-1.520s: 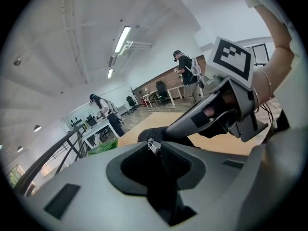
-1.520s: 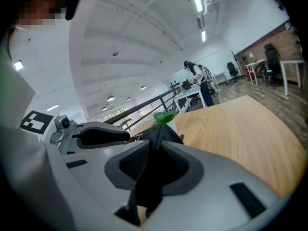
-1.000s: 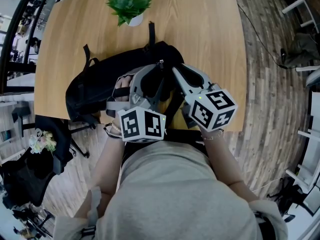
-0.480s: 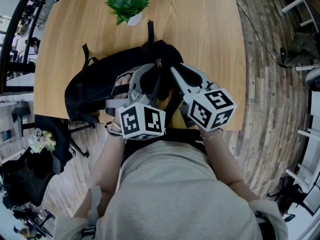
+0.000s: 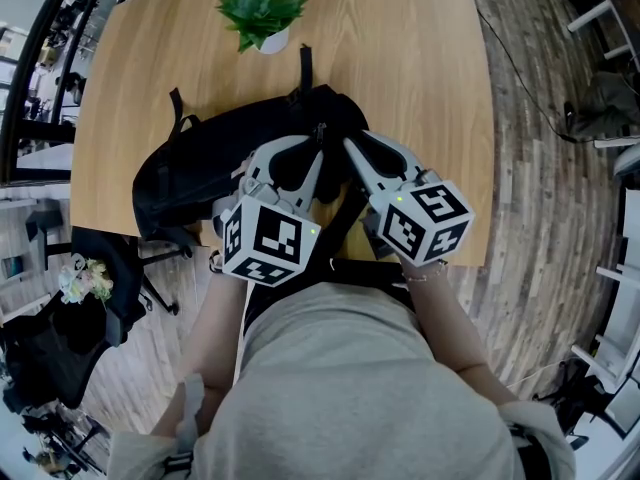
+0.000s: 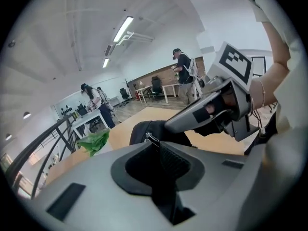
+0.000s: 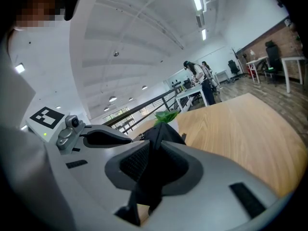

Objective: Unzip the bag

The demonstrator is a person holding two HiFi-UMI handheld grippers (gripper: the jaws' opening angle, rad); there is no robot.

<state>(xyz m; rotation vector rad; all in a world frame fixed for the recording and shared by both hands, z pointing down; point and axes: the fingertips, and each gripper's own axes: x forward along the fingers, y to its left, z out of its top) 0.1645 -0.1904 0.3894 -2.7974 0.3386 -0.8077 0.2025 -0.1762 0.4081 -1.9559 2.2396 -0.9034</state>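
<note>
A black backpack [image 5: 200,168] lies on the wooden table [image 5: 420,68] in front of me, seen in the head view. Its small silver zipper pull [image 5: 321,128] stands at the top of the bag. My left gripper [image 5: 319,152] has just been closing, and its tips now pinch the zipper pull [image 6: 151,138]. In the left gripper view, the left gripper [image 6: 155,144] has the backpack [image 6: 142,130] just behind it. My right gripper [image 5: 347,144] sits close beside it, shut on a fold of the bag's black fabric [image 7: 161,129] between its jaws [image 7: 155,144].
A potted green plant [image 5: 260,16] stands at the table's far edge, beyond the bag. A bag strap [image 5: 304,63] reaches toward it. A dark chair [image 5: 110,288] is at the table's near left corner. People stand far back in the room [image 6: 185,78].
The left gripper has rolled, its marker cube swinging left, and its jaws have drawn together from wide open onto the zipper pull. The right gripper has stayed put.
</note>
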